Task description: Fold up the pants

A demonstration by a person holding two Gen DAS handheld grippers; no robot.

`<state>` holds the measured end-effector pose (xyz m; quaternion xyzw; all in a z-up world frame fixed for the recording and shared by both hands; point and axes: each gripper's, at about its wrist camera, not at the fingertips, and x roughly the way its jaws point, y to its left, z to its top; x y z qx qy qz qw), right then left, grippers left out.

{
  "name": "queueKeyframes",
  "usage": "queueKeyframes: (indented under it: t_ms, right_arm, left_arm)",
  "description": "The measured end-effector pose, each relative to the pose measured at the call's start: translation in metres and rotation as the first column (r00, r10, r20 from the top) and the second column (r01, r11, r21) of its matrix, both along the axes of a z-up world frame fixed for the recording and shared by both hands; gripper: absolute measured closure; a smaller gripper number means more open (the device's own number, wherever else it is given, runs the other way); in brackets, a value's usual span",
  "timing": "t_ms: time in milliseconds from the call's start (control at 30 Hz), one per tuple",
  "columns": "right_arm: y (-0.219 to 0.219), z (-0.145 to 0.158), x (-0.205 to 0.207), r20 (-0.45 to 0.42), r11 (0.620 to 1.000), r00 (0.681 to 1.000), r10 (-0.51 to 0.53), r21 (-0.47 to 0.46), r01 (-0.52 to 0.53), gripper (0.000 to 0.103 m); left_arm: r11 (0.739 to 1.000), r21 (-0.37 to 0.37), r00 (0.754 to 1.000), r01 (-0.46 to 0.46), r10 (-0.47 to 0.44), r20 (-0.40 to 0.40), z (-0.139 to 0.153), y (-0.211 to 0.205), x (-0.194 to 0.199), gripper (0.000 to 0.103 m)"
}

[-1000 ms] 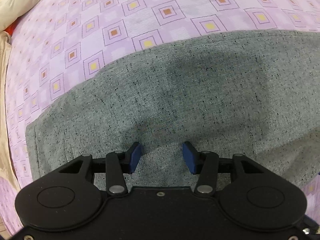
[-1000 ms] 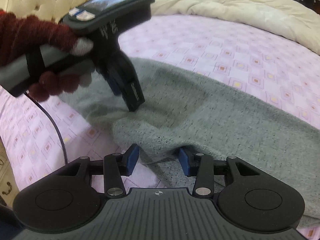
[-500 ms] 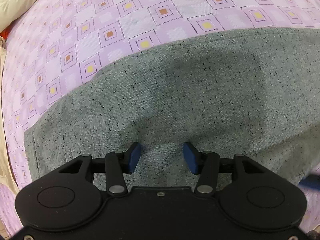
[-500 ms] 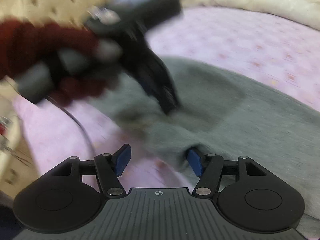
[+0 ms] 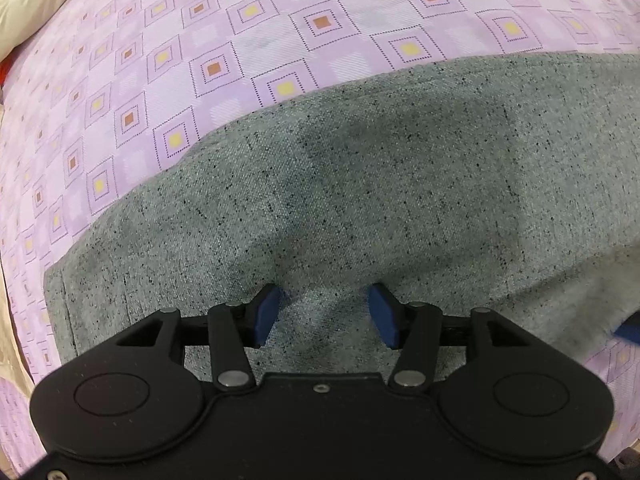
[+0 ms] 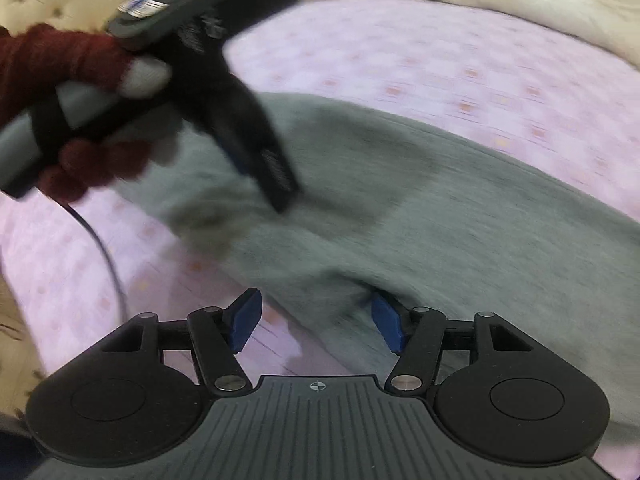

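Lying flat on bed sheet [image 5: 248,36], grey pants [image 5: 380,184] run long axis left-right ahead of both tools. Left gripper [image 5: 324,312] fingers wide, hovering over cloth. Right gripper [image 6: 316,320] fingers wide, straddling near edge; nearer to grab.

Bare bedsheet [image 5: 280,20] beyond pants [image 5: 360,184]; left gripper [image 6: 276,184] blocks right's path.

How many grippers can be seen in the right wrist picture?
2. The right gripper is at the bottom edge, open over the pants. The left gripper is at upper left, tips on the pants.
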<state>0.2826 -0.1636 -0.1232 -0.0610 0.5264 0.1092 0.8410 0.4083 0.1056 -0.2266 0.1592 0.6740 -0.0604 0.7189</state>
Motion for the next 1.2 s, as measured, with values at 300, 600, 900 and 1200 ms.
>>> queueKeyframes:
  t_ms: [300,600,900,1200]
  right_arm:
    - [0.006,-0.021,0.000,-0.011,0.991,0.993,0.119,-0.060,-0.119,0.042]
    - [0.014,0.001,0.007,0.067,0.993,0.994,0.091,0.063,-0.095,0.043]
    - [0.004,-0.025,-0.042,-0.064,0.971,0.985,0.159,-0.168,-0.168,0.043]
    - [0.038,-0.023,-0.012,0.072,0.945,0.948,0.309,-0.131,-0.298,0.043]
  left_arm:
    - [1.000,-0.013,1.000,0.002,-0.003,-0.011,-0.002,0.005,0.001,0.043]
    - [1.000,-0.009,1.000,0.002,-0.002,-0.009,0.000,0.004,0.003,0.043]
    - [1.000,-0.023,1.000,0.001,-0.001,-0.019,-0.002,0.008,0.005,0.043]
    - [1.000,-0.020,1.000,0.000,0.000,-0.021,-0.002,0.009,0.008,0.043]
